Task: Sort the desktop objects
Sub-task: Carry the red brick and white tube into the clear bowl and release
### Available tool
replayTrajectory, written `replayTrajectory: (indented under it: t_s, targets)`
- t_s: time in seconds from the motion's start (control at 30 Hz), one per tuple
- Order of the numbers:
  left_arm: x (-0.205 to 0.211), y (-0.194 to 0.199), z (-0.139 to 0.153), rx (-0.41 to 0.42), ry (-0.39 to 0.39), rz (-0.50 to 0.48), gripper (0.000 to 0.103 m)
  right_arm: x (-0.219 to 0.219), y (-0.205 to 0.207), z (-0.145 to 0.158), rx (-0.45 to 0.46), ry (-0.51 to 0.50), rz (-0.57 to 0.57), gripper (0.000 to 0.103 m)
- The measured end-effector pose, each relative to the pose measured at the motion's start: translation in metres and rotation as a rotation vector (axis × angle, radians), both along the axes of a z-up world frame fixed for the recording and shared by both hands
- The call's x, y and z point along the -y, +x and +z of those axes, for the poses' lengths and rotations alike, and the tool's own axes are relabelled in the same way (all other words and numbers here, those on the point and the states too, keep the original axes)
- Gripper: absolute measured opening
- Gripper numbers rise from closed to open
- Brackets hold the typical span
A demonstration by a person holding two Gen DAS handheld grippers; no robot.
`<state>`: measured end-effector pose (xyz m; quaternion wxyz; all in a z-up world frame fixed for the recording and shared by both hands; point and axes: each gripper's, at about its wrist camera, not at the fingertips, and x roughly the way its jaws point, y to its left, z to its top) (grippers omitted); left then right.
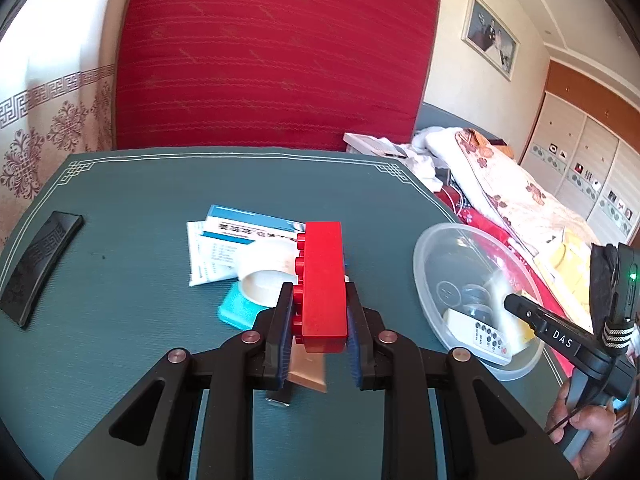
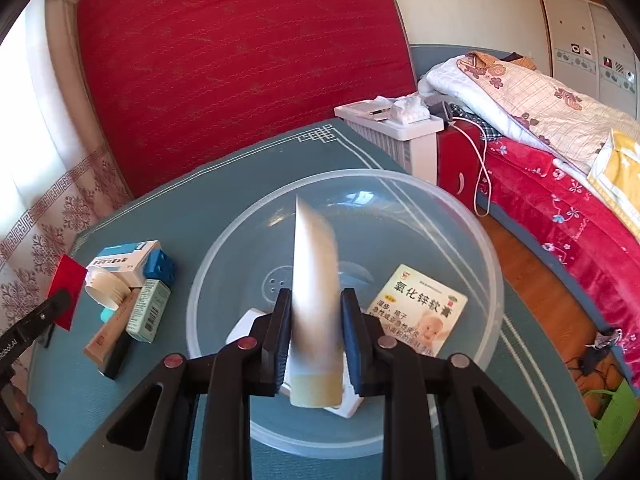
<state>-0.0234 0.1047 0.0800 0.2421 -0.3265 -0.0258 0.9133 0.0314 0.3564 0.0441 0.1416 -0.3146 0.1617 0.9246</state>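
Red plastic fills the left gripper (image 1: pixel 320 320): its jaws are clamped on the sides of a long studded building block (image 1: pixel 323 284), held lifted above the green table (image 1: pixel 132 280). Beneath the block lies a tan tube (image 1: pixel 308 372), and just beyond it toward the far edge sit a roll of tape (image 1: pixel 266 276), a turquoise piece (image 1: pixel 236 310), a blue and white medicine box (image 1: pixel 248 230) and a white leaflet (image 1: pixel 204 256). A black curved case (image 1: pixel 38 266) rests near the table's left edge.

The right gripper (image 2: pixel 316 336) has its jaws clamped on a white tube (image 2: pixel 314 280), cap end toward the camera, held over the clear plastic bowl (image 2: pixel 472 240) that stands at the table's right edge. Inside the bowl lie a yellow ointment box (image 2: pixel 420 312) with a baby's face and a white remote (image 2: pixel 244 328). Left of the bowl stand a blue block (image 2: pixel 160 266) and a pale green box (image 2: pixel 150 316).
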Motion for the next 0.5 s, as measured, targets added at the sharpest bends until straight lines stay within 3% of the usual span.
replayTrajectory:
  t_s: [0.5]
  targets:
    - [-0.063, 0.012, 0.011, -0.006, -0.075, -0.097, 0.025, -0.011, 0.032, 0.0, -0.083, -0.021, 0.006, 0.027]
